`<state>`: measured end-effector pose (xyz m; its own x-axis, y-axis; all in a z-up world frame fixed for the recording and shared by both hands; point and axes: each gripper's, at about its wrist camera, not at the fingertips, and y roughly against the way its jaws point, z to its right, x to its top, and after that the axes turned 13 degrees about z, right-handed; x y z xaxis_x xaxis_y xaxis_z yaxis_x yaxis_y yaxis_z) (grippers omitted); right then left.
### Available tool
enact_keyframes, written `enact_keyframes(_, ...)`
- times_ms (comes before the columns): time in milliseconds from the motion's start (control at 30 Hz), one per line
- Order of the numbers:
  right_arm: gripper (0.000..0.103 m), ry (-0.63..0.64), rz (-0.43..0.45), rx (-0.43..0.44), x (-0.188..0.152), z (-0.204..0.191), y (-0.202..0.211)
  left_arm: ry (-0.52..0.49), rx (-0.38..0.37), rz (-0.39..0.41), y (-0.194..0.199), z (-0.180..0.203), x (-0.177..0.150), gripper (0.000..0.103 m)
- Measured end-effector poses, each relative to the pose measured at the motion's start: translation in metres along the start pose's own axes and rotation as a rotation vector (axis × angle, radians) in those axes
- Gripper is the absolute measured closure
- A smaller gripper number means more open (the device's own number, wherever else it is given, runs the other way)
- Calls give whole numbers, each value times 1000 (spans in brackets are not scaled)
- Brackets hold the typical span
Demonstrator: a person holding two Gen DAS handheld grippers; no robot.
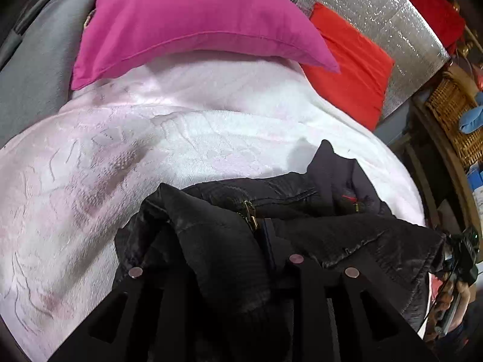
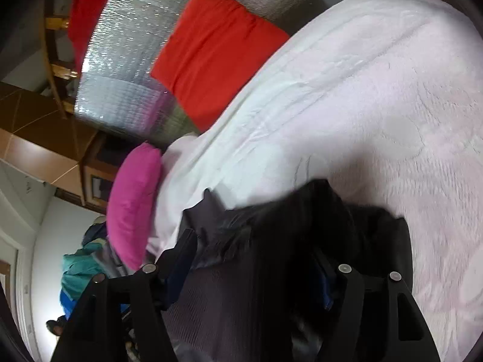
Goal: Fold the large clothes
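Looking along your left gripper first: it points forward and slightly down over the bed, fingers wrapped in black cloth. The jacket bunches over and between them, so the fingers look clamped on a fold of it, though the tips themselves are buried. A brass zipper pull sits just ahead of the grip. The jacket lies at the near edge of the pale pink bedspread, one corner poking up toward the far side. Ahead of it the bedspread runs bare up to the magenta pillow, with a red cushion to its right against the silver foil panel. The bed's right edge drops off close beside the jacket; a wicker basket stands past it. Your right gripper shows at the far right, holding the jacket's other end.

Right wrist view: the camera is rolled hard, so the bed tilts across the frame. Your right gripper has its fingers spread well apart, with the jacket draped thick between them; whether they pinch it I cannot tell. The bedspread spreads wide and bare above and to the right. The magenta pillow and red cushion sit at the bed's left side in this view.
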<state>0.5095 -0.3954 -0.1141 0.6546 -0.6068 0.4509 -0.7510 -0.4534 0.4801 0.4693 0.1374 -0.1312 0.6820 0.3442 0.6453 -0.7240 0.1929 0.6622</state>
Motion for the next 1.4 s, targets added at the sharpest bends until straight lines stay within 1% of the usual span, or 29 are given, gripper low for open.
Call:
enact_keyframes(67, 32, 26, -4, -11, -7, -3, 8, -12, -2, 8, 3, 1, -2, 78)
enact_keyframes(100, 35, 45, -3, -36, -11, -4, 13, -14, -1, 10, 5, 2, -3, 78)
enact_keyframes(133, 50, 63, -8, -56, -14, -5, 15, -13, -2, 12, 7, 2, -3, 77)
enact_keyframes(167, 68, 83, -25, -72, -17, -6, 15, -6, -8, 15, 11, 1, -4, 77)
enact_keyframes(200, 70, 95, -43, -83, -21, -7, 16, 8, -18, 19, 15, 0, -4, 75)
enact_keyframes(267, 70, 94, -50, -77, -26, -8, 21, 32, -36, 22, 20, -4, -4, 66)
enact_keyframes(333, 68, 79, -44, -55, -29, -6, 25, 50, -46, 41, 28, -7, -3, 50)
enact_keyframes(367, 66, 55, -45, -42, -29, -2, 26, 50, -43, 49, 31, -8, -2, 48)
enact_keyframes(400, 55, 22, -50, -20, -29, 1, 26, 49, -43, 54, 34, -8, -2, 48)
enact_keyframes(467, 54, 43, -41, -18, -29, -1, 26, 38, -66, 69, 38, -8, 0, 49)
enact_keyframes(500, 61, 70, -36, -17, -27, -5, 25, 8, -61, 80, 39, -6, 0, 65)
enact_keyframes(533, 88, 84, -35, -14, -26, -6, 24, -36, -34, 92, 38, -2, 2, 77)
enact_keyframes(567, 94, 112, -29, -35, -24, -11, 23, -53, -24, 92, 36, -1, 4, 78)
enact_keyframes(600, 94, 145, -15, -48, -22, -19, 23, -45, -29, 91, 35, -1, 7, 81)
enact_keyframes(700, 94, 198, 27, -19, -10, -41, 27, -22, -29, 114, 34, -3, 19, 83)
enact_keyframes(767, 94, 186, 67, -3, 6, -49, 26, 42, -33, 121, 26, -9, 31, 83)
enact_keyframes(833, 94, 143, 119, -3, 26, -47, 15, 134, -28, 94, 6, -21, 39, 82)
enact_keyframes(867, 94, 109, 144, -13, 34, -42, 8, 209, -22, 48, -12, -29, 40, 82)
enact_keyframes(900, 93, 74, 166, -29, 40, -36, -2, 261, -20, 21, -24, -35, 39, 77)
enact_keyframes(933, 81, 51, 178, -53, 43, -30, -11, 320, -17, 9, -34, -41, 38, 76)
enact_keyframes(967, 47, 13, 182, -95, 44, -20, -21, 354, -19, 12, -40, -44, 37, 74)
enact_keyframes(1000, 25, -26, 170, -118, 44, -12, -28, 364, -22, 13, -41, -44, 37, 69)
enact_keyframes(1033, 18, -54, 166, -122, 42, -7, -31, 364, -35, 19, -39, -44, 38, 59)
enact_keyframes(1067, 18, -33, 179, -104, 40, -8, -29, 342, -63, 42, -33, -41, 41, 53)
enact_keyframes(1133, 18, 44, 175, -66, 37, -16, -22, 293, -70, 94, -18, -40, 47, 37)
enact_keyframes(1200, 18, 104, 173, -77, 36, -21, -10, 255, -14, 165, 1, -43, 53, 24)
enact_keyframes(1267, 18, 180, 175, -108, 36, -26, 2, 216, 29, 236, 16, -47, 57, 23)
enact_keyframes(1300, 18, 217, 174, -130, 37, -26, 4, 188, 36, 242, 19, -49, 58, 23)
enact_keyframes(1400, 18, 337, 100, -209, 32, -27, -1, 101, 22, 164, 8, -49, 53, 23)
